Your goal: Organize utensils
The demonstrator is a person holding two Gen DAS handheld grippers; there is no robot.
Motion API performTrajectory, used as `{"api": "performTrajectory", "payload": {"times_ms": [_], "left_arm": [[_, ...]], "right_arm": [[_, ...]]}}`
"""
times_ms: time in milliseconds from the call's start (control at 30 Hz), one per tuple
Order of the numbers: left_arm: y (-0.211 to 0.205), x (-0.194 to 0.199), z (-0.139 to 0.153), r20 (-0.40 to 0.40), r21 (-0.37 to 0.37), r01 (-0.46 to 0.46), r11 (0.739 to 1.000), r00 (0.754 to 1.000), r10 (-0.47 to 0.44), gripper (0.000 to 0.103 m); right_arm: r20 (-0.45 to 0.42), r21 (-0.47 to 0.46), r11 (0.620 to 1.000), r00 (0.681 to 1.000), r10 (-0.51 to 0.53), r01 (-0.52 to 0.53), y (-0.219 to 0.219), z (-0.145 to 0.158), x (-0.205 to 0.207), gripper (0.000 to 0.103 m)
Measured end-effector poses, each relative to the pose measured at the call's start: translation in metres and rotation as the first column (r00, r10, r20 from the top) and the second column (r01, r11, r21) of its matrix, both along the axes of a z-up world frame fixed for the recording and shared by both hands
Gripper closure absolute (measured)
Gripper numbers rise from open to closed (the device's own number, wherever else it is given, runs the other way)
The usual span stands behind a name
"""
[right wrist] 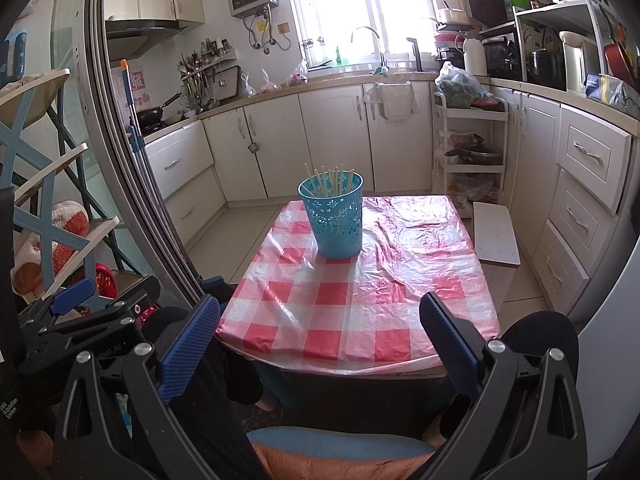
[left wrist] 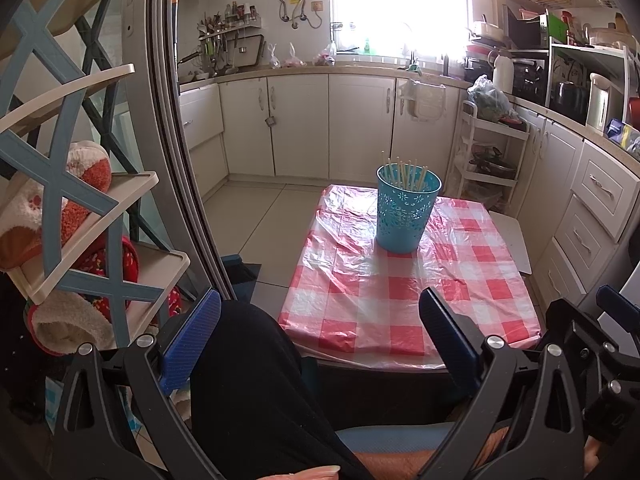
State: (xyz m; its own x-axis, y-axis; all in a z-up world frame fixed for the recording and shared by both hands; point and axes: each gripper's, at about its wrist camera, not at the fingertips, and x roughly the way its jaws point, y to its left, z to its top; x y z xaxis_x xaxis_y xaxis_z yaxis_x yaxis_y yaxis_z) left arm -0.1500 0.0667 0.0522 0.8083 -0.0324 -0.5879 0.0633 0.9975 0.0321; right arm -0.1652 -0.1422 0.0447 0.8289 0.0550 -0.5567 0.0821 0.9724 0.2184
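Note:
A blue perforated cup (left wrist: 407,210) (right wrist: 335,216) stands upright on the far half of a low table with a red-and-white checked plastic cover (left wrist: 400,300) (right wrist: 360,292). Several pale chopsticks (left wrist: 404,174) (right wrist: 330,180) stick up out of it. My left gripper (left wrist: 320,336) hangs open in front of the table's near edge, above a person's dark-clothed leg, nothing between its blue fingers. My right gripper (right wrist: 320,340) is also open and empty, short of the near edge. The other gripper's black frame shows at the side of each view.
A shoe rack with slippers (left wrist: 72,200) (right wrist: 44,240) and a sliding door frame (left wrist: 176,140) stand to the left. White kitchen cabinets and a trolley (right wrist: 472,152) line the back and right. A small white stool (right wrist: 496,240) sits at the table's right.

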Motion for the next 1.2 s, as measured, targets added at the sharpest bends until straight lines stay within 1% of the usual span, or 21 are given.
{"api": "performTrajectory", "payload": {"times_ms": [500,600,700,800,900,967,1000,1067,1100,1200], "left_arm": [[0.000,0.001,0.000,-0.003,-0.001,0.001,1.000,1.000,-0.001,0.007],[0.004,0.002,-0.002,-0.013,-0.024,0.001,1.000,1.000,-0.002,0.007],[0.012,0.002,-0.009,-0.023,-0.084,0.033,0.996,0.999,-0.035,0.007],[0.012,0.009,-0.018,-0.048,-0.082,0.033,0.996,0.998,-0.037,0.007],[0.009,0.022,-0.026,-0.070,-0.056,0.049,0.997,0.996,-0.053,0.007],[0.006,0.035,-0.034,-0.104,-0.046,0.052,0.998,0.993,-0.056,0.007],[0.007,0.043,-0.039,-0.131,-0.052,0.053,0.997,0.990,-0.060,0.007],[0.009,0.060,-0.050,-0.174,-0.048,0.033,0.998,0.984,-0.041,0.007],[0.010,0.068,-0.056,-0.189,-0.046,0.023,0.999,0.982,-0.032,0.007],[0.015,0.090,-0.069,-0.225,-0.042,-0.002,0.999,0.974,-0.008,0.007]], "right_arm": [[-0.006,0.003,1.000,1.000,0.002,-0.002,0.000,-0.003,-0.002,0.007],[-0.010,0.004,1.000,1.000,0.004,-0.004,0.000,-0.004,-0.002,0.007],[-0.022,0.011,1.000,1.000,0.005,-0.005,-0.001,-0.009,0.000,0.007],[-0.041,0.018,1.000,0.999,0.004,-0.004,-0.007,-0.016,0.007,0.007],[-0.054,0.002,1.000,0.998,-0.019,0.019,-0.020,-0.024,0.025,0.007],[-0.073,-0.032,0.999,0.997,-0.040,0.038,-0.032,-0.035,0.047,0.007],[-0.101,-0.048,0.998,0.993,-0.053,0.048,-0.039,-0.044,0.062,0.007],[-0.182,-0.047,0.998,0.982,-0.059,0.051,-0.058,-0.069,0.097,0.007],[-0.229,-0.043,0.997,0.971,-0.074,0.066,-0.069,-0.085,0.117,0.007],[-0.327,-0.053,0.993,0.938,-0.119,0.108,-0.096,-0.129,0.164,0.007]]}}
